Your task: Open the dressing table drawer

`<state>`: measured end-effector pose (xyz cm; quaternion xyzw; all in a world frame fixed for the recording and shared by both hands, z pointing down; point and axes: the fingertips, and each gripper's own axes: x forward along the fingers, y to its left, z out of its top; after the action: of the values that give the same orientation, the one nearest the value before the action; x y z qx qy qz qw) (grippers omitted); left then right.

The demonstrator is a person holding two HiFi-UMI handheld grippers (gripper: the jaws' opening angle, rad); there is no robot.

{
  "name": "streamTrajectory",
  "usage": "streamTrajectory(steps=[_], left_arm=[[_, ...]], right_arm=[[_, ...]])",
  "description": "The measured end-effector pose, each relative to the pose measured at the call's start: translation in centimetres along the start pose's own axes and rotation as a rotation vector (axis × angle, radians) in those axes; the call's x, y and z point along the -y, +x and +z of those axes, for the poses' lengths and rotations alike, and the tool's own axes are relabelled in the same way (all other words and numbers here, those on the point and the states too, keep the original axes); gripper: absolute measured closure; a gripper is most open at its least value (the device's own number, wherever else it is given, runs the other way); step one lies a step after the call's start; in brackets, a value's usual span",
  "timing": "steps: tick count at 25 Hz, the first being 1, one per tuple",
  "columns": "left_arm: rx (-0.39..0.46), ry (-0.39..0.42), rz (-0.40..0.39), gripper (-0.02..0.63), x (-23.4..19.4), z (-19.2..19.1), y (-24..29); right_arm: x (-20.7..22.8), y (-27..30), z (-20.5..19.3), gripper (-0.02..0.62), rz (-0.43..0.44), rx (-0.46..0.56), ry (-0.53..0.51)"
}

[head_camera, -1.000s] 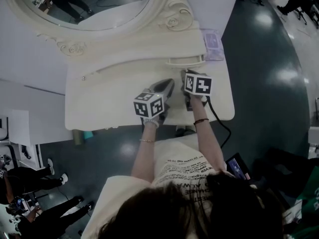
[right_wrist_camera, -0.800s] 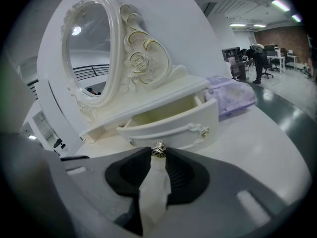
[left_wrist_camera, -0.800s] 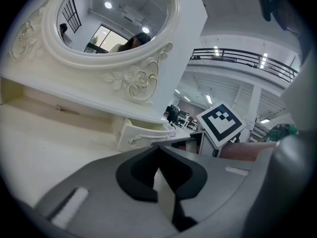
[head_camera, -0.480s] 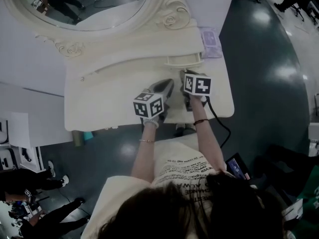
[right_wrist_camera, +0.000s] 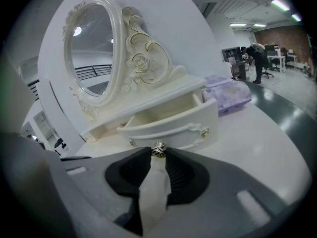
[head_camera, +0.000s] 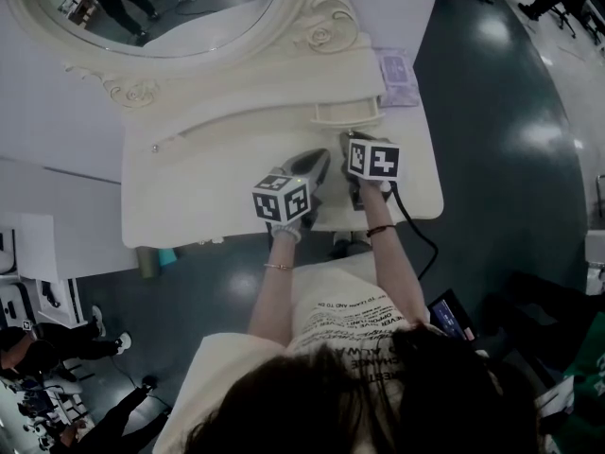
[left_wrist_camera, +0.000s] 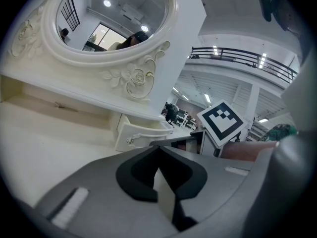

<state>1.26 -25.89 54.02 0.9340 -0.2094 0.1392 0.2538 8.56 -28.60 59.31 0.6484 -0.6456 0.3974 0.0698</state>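
The small cream drawer [right_wrist_camera: 173, 125] at the right of the dressing table [head_camera: 208, 192] stands pulled out, its inside showing. My right gripper [right_wrist_camera: 158, 151] is shut on the drawer's small metal knob [right_wrist_camera: 158, 149], pinched at the jaw tips. In the head view the right gripper [head_camera: 349, 140] reaches the drawer [head_camera: 348, 113] from the front. My left gripper [head_camera: 318, 163] hovers over the tabletop beside it, jaws together and holding nothing. From the left gripper [left_wrist_camera: 158, 150] view the open drawer [left_wrist_camera: 143, 133] lies ahead, to the right.
An oval mirror [head_camera: 161, 12] in a carved cream frame rises at the table's back. A pale purple box [head_camera: 397, 76] sits at the back right corner. The table's front edge is near the person's body. Dark floor surrounds the table.
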Motion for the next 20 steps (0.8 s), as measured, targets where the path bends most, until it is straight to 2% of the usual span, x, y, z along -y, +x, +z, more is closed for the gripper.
streamTrajectory(steps=[20], left_arm=[[-0.007, -0.002, -0.006, 0.607, 0.24, -0.34, -0.14]], right_arm=[[-0.13, -0.44, -0.33, 0.495, -0.002, 0.0, 0.0]])
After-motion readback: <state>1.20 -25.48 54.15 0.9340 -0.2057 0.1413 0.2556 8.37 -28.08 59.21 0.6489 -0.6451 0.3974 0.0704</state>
